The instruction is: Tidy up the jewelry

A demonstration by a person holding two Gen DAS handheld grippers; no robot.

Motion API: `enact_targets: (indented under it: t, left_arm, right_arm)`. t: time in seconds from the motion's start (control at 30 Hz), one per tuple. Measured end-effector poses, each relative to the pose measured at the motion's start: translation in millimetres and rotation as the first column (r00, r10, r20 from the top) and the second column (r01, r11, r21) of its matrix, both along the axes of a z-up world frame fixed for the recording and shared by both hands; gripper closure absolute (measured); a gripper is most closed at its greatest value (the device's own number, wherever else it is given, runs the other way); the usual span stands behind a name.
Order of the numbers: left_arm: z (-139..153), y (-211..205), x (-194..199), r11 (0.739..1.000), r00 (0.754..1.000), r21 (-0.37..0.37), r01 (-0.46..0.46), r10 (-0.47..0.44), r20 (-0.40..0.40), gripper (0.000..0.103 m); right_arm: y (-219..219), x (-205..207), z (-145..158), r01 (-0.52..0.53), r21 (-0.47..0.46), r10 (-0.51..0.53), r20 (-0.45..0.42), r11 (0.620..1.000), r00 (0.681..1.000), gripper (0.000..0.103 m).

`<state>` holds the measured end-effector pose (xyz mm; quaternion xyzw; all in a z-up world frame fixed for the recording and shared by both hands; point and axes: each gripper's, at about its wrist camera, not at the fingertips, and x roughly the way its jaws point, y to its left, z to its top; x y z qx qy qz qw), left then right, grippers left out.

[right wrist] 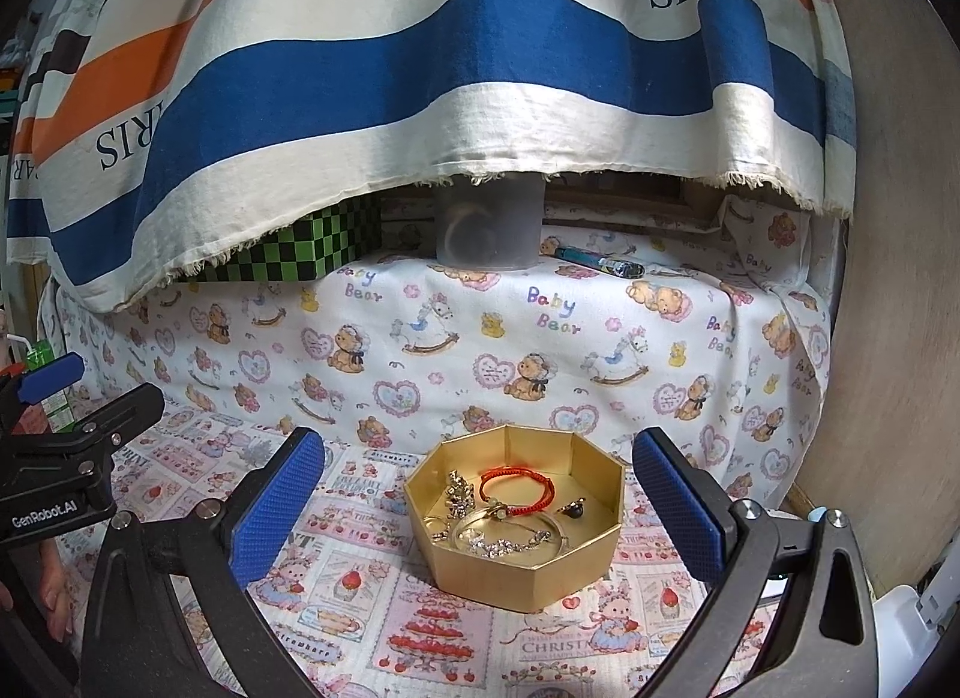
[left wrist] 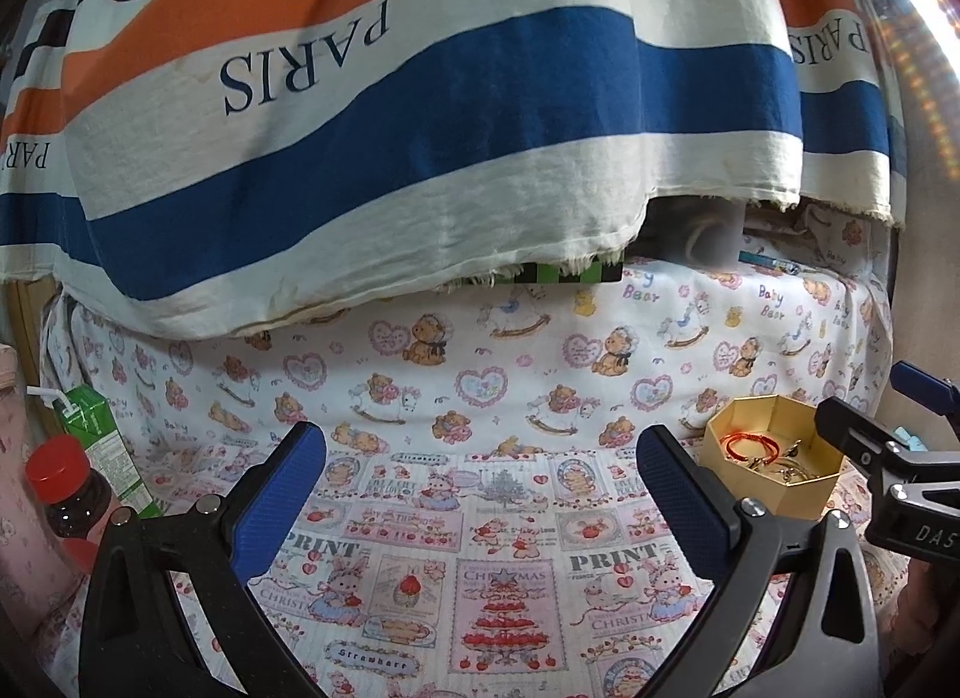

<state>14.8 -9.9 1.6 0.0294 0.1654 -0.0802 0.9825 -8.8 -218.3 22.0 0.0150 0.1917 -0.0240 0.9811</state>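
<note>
While we're hovering both grippers over the table, the gold box (right wrist: 528, 554) is sitting right in front of the right gripper (right wrist: 480, 509), lined up with the gap between its fingers, and off to the right of the left gripper (left wrist: 483, 497) in that view. It's an octagonal open-top box, looks like glossy gold card with flat straight walls.

Inside the box we're seeing a red cord bracelet (right wrist: 517, 488) lying as a loop toward the back wall, a sparkly silver chain (right wrist: 510, 545) bunched near the front wall, a thin clear-looking bangle (right wrist: 465, 524) around that area, a small silver cluster piece (right wrist: 459, 491) to the left of the red loop, and a tiny dark bead thing (right wrist: 573, 509) to the right of it. Can't really tell what those small bits are.

Both grippers are standing wide open and holding nothing. Their blue pads (right wrist: 276, 506) have a fine dotted grip texture on black arms.

The box is resting on a printed tablecloth (right wrist: 384, 590), soft cotton-looking, with strawberry and Christmas panels; behind the box it changes to a teddy bear and heart print. Further behind the box a striped PARIS cloth (right wrist: 420, 68) is hanging down with a frayed hem, and under it we're spotting a green checkered box (right wrist: 288, 254), a cloudy plastic cup (right wrist: 489, 233) and a pen (right wrist: 600, 261). Way left of the gold box, a red-capped bottle (left wrist: 66, 488) and a green carton (left wrist: 102, 446) are standing together.
</note>
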Motion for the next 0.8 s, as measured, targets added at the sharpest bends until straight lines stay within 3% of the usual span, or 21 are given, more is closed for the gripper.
enact_targets:
  t: [0.8]
  left_arm:
    - [-0.1,-6.2,-2.1,1.0,1.0,0.024,0.015,-0.015,0.006,0.0]
  right_arm:
    - [1.7,-3.5,3.4,0.011,-0.02,-0.011,0.014,1.0,1.0,0.0]
